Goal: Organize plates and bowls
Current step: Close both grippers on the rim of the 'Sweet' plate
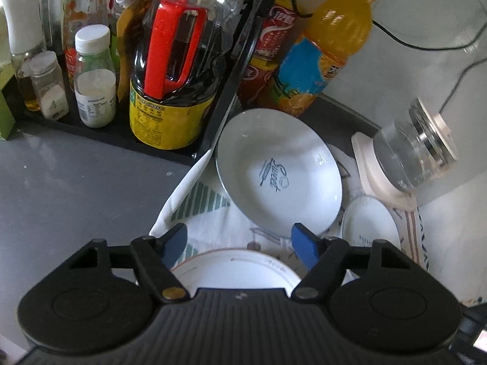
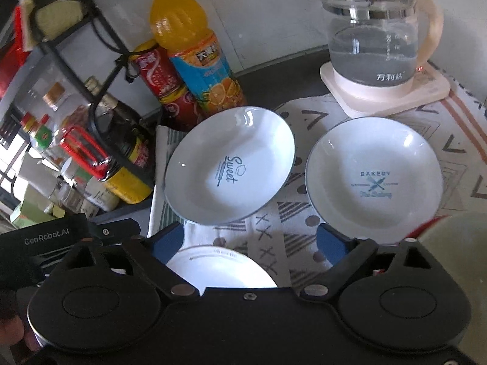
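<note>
Both hand-held grippers are spread wide and hold nothing. Left hand-held gripper [image 1: 239,241]: blue pads apart, hovering over the patterned white cloth [image 1: 213,213], with the shallow white plate with a thin orange rim line [image 1: 234,270] directly under the jaws. I can't tell whether the pads touch it; it looks like clearance. Right hand-held gripper [image 2: 249,240]: also wide open, above the same near plate [image 2: 219,269], nothing pinched.

Where the task's things are:
- white deep plate with blue rim and "Sweet" print [image 2: 229,164]: on the cloth, sitting tilted, far edge near the orange juice bottle [image 2: 194,51] and the red canister [image 2: 164,85]
- white deep plate with blue rim and "Bakery" print [image 2: 374,179]: just beside it on the right, flat on the cloth, in front of the glass kettle on its cream base [image 2: 377,42]
- a pale rounded thing at the right wrist view's lower right edge, probably a bowl, too cropped to say

Judgement: nothing stacked yet, so this is the approach for the first pick. My guess is the near plate or the "Sweet" one.

To do it well:
- come in low, one finger under the rim and one over, on the near edge
- the glazed rim is slippery, so close fully before lifting
- lift straight up to avoid dragging the cloth, which would shift the neighbours and tug the kettle base
- keep the swing clear of the bottles and the black rack [image 1: 231,70]
- set down centred on the matching deep plate, rims nested
</note>
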Motion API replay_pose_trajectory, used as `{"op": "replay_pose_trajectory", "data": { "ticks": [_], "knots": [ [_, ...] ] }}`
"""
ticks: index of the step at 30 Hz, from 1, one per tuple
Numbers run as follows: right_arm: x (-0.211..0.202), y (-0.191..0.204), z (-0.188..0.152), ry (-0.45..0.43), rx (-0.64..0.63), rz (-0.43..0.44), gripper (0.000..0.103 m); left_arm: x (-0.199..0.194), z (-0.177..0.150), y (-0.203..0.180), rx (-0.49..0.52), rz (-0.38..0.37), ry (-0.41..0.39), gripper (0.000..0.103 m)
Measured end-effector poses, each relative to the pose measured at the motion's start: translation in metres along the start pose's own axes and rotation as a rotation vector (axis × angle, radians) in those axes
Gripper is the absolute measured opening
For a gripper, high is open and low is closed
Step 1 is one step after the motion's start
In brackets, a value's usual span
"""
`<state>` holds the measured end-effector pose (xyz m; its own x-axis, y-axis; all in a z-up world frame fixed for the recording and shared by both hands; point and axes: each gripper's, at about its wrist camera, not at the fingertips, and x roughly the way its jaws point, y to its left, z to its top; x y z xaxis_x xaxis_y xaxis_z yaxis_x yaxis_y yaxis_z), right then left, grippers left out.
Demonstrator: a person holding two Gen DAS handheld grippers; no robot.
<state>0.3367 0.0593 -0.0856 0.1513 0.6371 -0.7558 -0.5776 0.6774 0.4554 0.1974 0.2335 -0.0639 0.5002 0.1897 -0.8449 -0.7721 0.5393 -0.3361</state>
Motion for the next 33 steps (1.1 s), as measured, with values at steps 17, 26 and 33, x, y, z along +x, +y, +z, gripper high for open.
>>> {"op": "replay_pose_trajectory", "data": {
  "ticks": [17,26,33],
  "knots": [
    [0.078,-0.017,0.016,0.030,0.211,-0.054,0.057,0.083,0.030,0.022,-0.148,0.003,0.023,0.031],
    [0.114,-0.031,0.019,0.056,0.304,-0.067,0.032,0.118,0.030,0.029,-0.206,-0.007,0.051,0.022],
    [0.119,-0.030,0.022,0.027,0.294,-0.082,0.016,0.128,0.028,0.023,-0.207,-0.032,0.043,0.009]
  ]
}}
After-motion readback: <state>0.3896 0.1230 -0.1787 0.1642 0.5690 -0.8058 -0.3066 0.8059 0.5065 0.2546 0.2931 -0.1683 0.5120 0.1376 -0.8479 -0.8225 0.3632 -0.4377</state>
